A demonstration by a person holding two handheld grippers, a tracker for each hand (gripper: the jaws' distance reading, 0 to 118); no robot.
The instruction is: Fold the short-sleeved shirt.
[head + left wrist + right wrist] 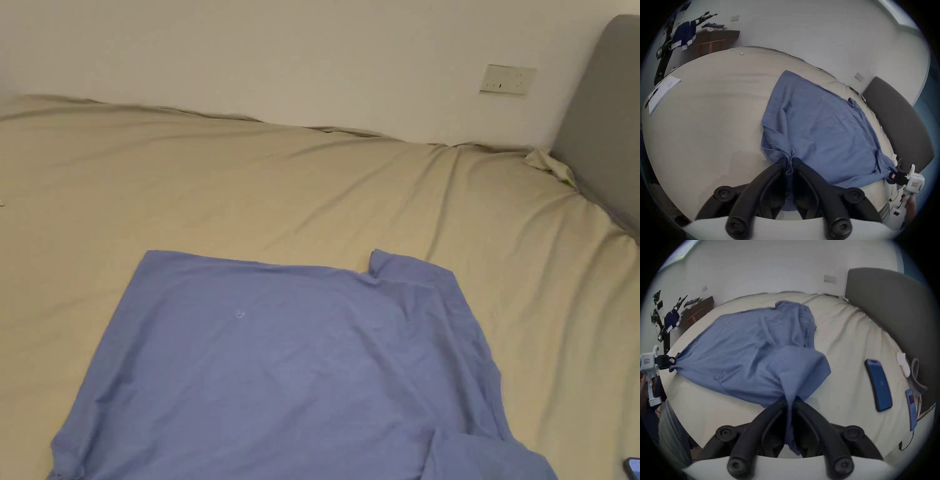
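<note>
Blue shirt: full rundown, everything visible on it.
The blue shirt is thin, soft-looking plain fabric with a tiny pale mark on the chest. It lies spread mostly flat and lightly creased on the beige bed sheet, one short sleeve lying out at the far side, stitched hem showing. The left gripper and right gripper each pinch a bunched near corner, cloth running between their jaws.

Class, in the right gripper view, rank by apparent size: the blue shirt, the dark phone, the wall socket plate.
1. blue shirt
2. dark phone
3. wall socket plate, though farthest from the camera
</note>
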